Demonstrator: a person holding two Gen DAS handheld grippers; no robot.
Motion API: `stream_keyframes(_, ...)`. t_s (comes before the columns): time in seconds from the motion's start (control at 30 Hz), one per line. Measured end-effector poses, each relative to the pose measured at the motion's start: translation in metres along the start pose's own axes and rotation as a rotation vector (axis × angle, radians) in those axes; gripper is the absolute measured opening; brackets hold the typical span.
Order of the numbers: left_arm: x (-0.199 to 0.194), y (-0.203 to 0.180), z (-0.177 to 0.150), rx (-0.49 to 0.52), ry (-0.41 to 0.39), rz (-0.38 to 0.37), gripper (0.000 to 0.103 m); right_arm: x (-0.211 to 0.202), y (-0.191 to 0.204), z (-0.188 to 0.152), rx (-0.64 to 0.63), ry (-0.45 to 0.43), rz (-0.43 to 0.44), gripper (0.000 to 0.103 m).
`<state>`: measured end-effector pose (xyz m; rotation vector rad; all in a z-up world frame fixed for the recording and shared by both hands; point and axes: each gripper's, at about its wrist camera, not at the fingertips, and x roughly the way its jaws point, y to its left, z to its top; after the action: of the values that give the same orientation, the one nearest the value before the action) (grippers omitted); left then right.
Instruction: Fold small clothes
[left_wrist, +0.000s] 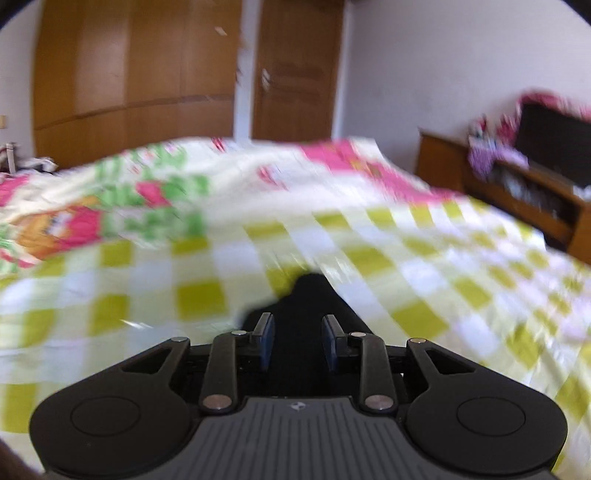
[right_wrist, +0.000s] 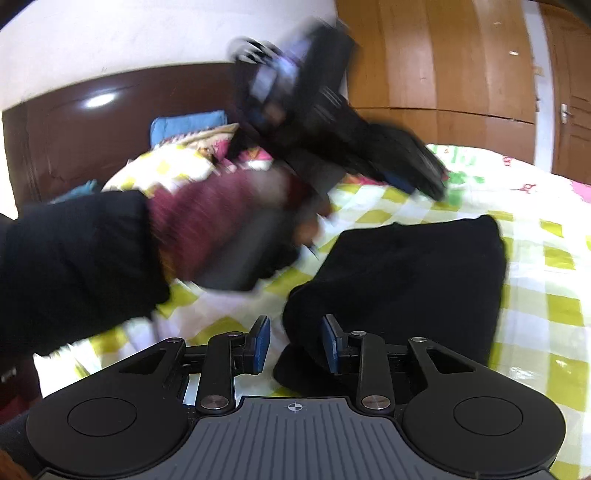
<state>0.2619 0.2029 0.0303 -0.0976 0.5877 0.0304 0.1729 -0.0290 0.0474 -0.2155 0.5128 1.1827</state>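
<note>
Black garment (right_wrist: 402, 280) lies on checked bedsheet (right_wrist: 546, 306), near-right part of bed in right wrist view, bunched into a rough, partly folded slab. Exact type cannot be told; no seams or openings legible against the dark cloth.

Handling, judged: soft, limp, light. No stiffness, so it will sag and drape from any pinch point. Not fragile. Cloth looks matte, so slip risk is low, but layers may part if only the top ply is caught.

Right gripper (right_wrist: 295, 343): jaws spread, blue pads each side of garment's near-left corner, no pad seen pressing on cloth.

Left gripper (left_wrist: 297, 341): jaws apart, dark cloth showing between and beyond the pads; contact not confirmed, frame heavily blurred. Same gripper appears in right wrist view, lifted over far side of bed, w/ the person's hand and dark red sleeve (right_wrist: 207, 225) at left.

Where to grip, judged: near-left corner or near edge, pinching all layers together; second hold on a matching corner so fold edge stays straight. Avoid mid-panel pinch, it would only tent the fabric.

Risk: sheet may be caught along w/ garment if pads go too low.
</note>
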Motion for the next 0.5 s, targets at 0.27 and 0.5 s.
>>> stream_keyframes(0.27, 0.015, 0.029, -0.04, -0.072, 0.054, 0.062, 0.047, -0.009, -0.063, -0.025, 0.208, 0.017, -0.214, 0.033)
stream_keyframes(0.5, 0.011, 0.019, -0.032, -0.027, 0.084, 0.138, 0.047, 0.003, -0.068, -0.041, 0.287, 0.069, -0.166, 0.033)
